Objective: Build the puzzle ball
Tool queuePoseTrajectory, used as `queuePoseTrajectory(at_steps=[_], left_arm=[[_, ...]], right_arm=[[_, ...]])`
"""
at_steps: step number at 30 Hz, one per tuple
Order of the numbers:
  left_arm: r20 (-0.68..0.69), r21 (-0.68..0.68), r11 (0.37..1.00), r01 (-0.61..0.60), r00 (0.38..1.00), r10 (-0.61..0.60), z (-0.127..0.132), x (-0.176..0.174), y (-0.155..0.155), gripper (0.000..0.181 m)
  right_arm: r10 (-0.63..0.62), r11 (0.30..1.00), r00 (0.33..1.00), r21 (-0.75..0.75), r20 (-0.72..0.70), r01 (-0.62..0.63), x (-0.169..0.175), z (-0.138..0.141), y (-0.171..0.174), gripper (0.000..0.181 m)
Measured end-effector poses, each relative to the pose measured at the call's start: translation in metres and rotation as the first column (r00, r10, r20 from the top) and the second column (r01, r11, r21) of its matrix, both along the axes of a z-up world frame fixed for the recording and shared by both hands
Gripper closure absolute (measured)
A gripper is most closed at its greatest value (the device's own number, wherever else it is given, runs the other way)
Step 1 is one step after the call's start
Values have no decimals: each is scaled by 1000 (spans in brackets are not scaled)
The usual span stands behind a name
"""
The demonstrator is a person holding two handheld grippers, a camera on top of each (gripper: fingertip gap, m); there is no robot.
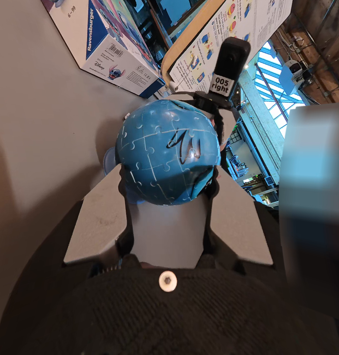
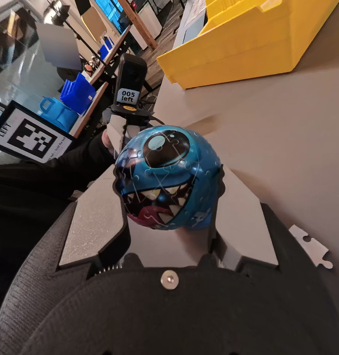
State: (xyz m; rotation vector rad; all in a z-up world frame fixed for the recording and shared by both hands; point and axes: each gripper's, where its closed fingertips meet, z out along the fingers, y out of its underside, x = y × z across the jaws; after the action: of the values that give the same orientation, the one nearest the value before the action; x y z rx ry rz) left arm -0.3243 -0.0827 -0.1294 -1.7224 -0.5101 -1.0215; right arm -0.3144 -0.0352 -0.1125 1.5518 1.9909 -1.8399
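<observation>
Puzzle ball sits between your two grippers, held up over the pale table. From your left side you see its plain blue back, jigsaw seams showing pale and a black scribble across the middle; from your right it shows a cartoon face with one big dark eye, white teeth and a pink tongue. Your left gripper is clamped on it, fingers pressed to either side, and your right gripper grips it the same way from the opposite side. A loose white puzzle piece lies on the table by your right gripper. Farther off stand a yellow bin and the puzzle box.
</observation>
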Motion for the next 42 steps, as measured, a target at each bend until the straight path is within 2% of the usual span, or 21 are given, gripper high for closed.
queuePoseTrajectory(at_steps=[1,7,11,15,17,20,23,26,28,34,38,40,42], left_arm=[[5,5,1000,-2,1000,2,0,-1,0,93],[5,41,999,-26,1000,26,3,-9,-4,96],[-30,75,995,-66,997,68,12,-14,-19,97],[-227,46,998,-48,972,58,3,5,-36,95],[-362,3,999,-33,931,32,-9,16,-40,95],[-581,-60,997,-37,814,-5,-25,25,-36,94],[-685,-75,994,-78,729,6,-33,25,-25,94],[-712,-85,987,-138,701,37,-37,22,-18,93],[-715,-43,987,-156,695,79,-30,27,-14,90],[-736,-68,973,-222,669,101,-35,36,-10,84],[-756,-84,965,-248,647,101,-36,33,-5,82],[-746,-82,965,-251,657,108,-34,30,0,82],[-740,-87,962,-259,663,111,-33,28,3,79]], right_arm=[[0,1000,1000,6,-8,0,0,0,0,81],[2,1000,999,-10,-54,-3,2,5,7,85],[12,998,979,66,-205,2,19,17,24,85],[101,967,885,252,-454,20,64,26,36,93],[158,919,849,390,-504,60,86,15,36,98],[254,825,835,560,-489,77,109,-9,21,113],[366,685,833,726,-415,60,117,-42,5,100],[480,549,816,836,-323,8,118,-67,-12,84],[539,482,792,876,-285,-13,117,-76,-24,74],[609,471,736,881,-296,-36,113,-75,-35,65],[610,533,728,842,-312,-86,104,-79,-39,64],[589,571,725,819,-357,-60,97,-78,-44,66],[568,569,715,822,-408,18,88,-76,-42,76]])
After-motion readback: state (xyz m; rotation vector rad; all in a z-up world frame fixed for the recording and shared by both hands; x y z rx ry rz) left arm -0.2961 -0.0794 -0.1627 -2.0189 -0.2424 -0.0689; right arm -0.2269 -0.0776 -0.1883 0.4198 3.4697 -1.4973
